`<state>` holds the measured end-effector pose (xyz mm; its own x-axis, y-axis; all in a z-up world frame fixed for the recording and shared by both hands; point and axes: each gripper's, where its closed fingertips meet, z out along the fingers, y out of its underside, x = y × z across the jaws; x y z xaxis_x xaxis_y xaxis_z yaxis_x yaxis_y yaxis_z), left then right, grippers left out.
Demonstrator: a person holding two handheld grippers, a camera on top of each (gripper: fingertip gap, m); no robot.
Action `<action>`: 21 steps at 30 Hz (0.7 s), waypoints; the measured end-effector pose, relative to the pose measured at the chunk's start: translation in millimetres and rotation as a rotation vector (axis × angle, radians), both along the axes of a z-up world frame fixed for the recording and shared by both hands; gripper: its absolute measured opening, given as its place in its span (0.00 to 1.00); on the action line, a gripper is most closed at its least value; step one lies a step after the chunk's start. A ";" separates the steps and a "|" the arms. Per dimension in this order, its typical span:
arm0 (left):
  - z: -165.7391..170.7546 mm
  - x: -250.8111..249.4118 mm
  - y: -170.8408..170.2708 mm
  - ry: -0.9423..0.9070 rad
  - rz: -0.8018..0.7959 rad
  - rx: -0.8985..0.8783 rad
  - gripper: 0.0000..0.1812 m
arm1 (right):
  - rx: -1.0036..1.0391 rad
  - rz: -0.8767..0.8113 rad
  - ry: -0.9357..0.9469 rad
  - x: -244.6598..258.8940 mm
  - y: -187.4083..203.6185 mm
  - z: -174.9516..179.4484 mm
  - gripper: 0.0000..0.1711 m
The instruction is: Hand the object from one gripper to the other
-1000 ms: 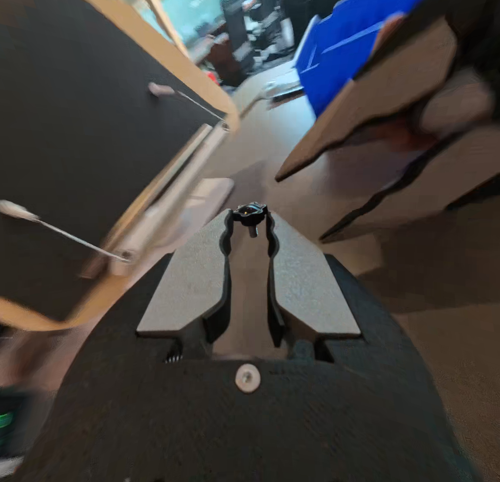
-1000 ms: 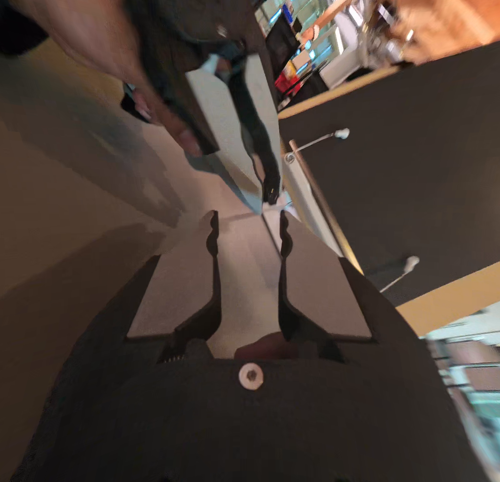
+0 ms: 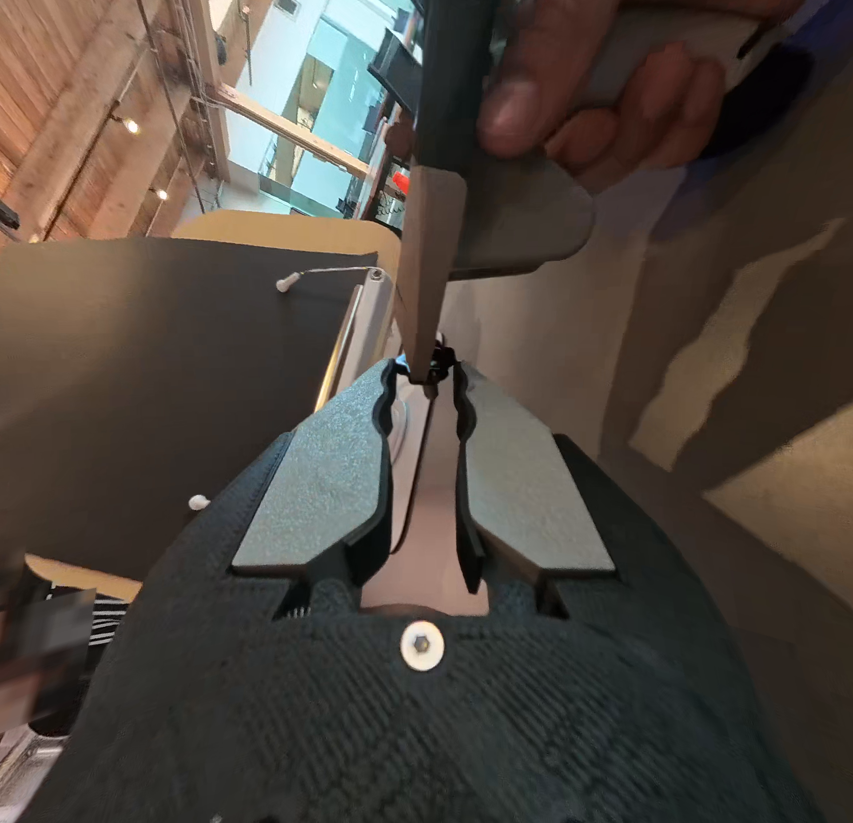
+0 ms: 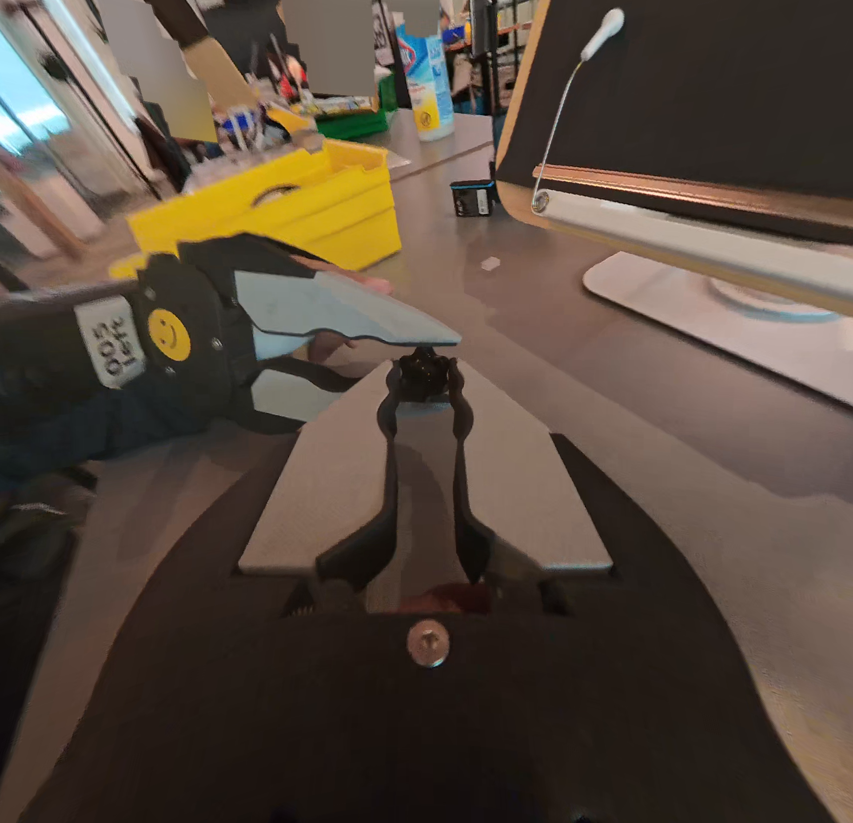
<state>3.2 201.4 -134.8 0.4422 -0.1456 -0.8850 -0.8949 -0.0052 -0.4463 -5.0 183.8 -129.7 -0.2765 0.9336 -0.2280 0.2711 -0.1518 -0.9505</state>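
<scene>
- left gripper has a white label with printed characters, right next to a round yellow smiley sticker
- white wipes canister at the back carries a blue brand label

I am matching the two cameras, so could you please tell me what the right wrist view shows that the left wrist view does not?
Only the right wrist view shows the yellow bin, the white bottle and the small black box on the table. Only the left wrist view shows the wooden ceiling and the hand holding the right tongs. Both show the black knob where the tong tips meet, and the dark board.
</scene>
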 end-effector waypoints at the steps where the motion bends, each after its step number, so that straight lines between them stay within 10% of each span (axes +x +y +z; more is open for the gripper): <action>1: 5.1 0.1 -0.5 -0.015 0.001 0.033 0.12 | -0.069 0.015 0.009 1.4 1.2 4.2 0.10; 4: 20.7 -11.1 -0.3 -0.099 0.066 0.130 0.31 | -0.232 0.019 0.072 7.2 13.6 21.5 0.10; 21: 12.1 -4.5 -0.2 -0.010 0.064 0.147 0.06 | -0.592 0.113 -0.062 6.2 -3.1 17.1 0.10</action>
<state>-1.2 201.2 -122.6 0.4557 0.0136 -0.8900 -0.8901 0.0042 -0.4557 1.2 180.7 -112.6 -0.3363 0.6088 -0.7185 0.3682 -0.6173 -0.6953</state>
